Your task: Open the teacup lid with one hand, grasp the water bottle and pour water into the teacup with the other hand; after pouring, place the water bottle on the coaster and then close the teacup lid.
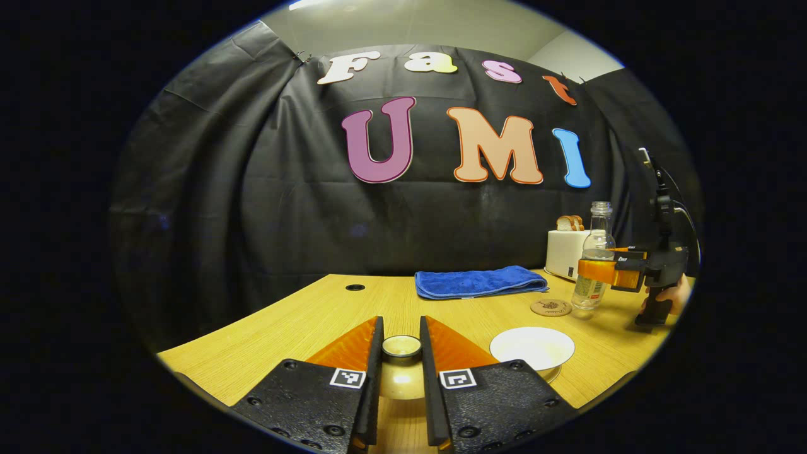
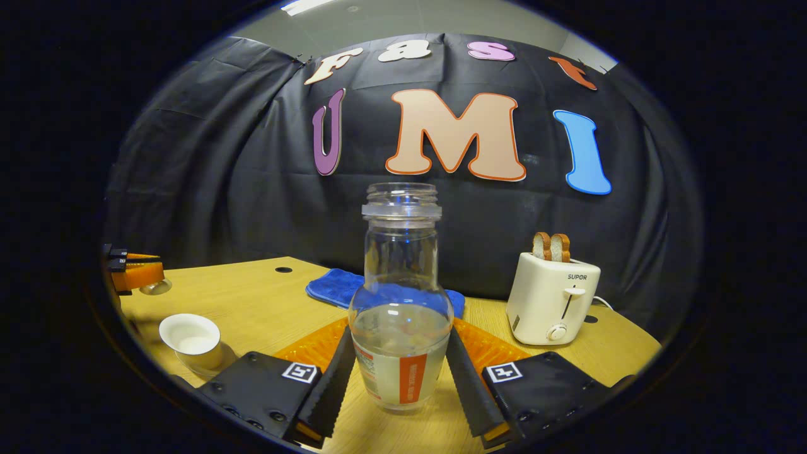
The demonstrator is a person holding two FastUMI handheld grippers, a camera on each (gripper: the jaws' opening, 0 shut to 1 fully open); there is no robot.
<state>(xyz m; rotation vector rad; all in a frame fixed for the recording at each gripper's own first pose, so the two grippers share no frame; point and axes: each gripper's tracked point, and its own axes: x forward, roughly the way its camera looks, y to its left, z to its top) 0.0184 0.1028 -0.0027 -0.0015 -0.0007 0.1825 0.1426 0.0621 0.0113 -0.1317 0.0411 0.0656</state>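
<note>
While we hold the lid off the cup, the bottle is the thing to judge, so we note each item from left to right.

Left gripper [image 1: 401, 353]: at bottom centre of the left gripper view, fingers closed on the lid [image 1: 401, 347] by its small knob. We read the lid as light, hard and breakable; the knob is a narrow hold, so it could swivel if we tip it.

Cup [image 2: 192, 340]: at lower left of the right gripper view, open, standing on the table [image 2: 252, 302] well left of the bottle. We take it for thin white ware, light and easy to knock over, so we keep the bottle off its rim.

Coaster [image 1: 551, 308]: at lower right of the left gripper view, just left of the bottle's base, bare.

Bottle [image 2: 401, 302]: at centre of the right gripper view, upright, uncapped, roughly a third full. Clear and smooth, so we expect it to be slippery; whether glass or stiff plastic we cannot tell. Water will shift as it tips.

Right gripper [image 2: 399, 372]: at bottom centre, fingers clamped on the bottle's lower body at the label. We judge this a good hold: wide, low, near the water's weight.
</note>
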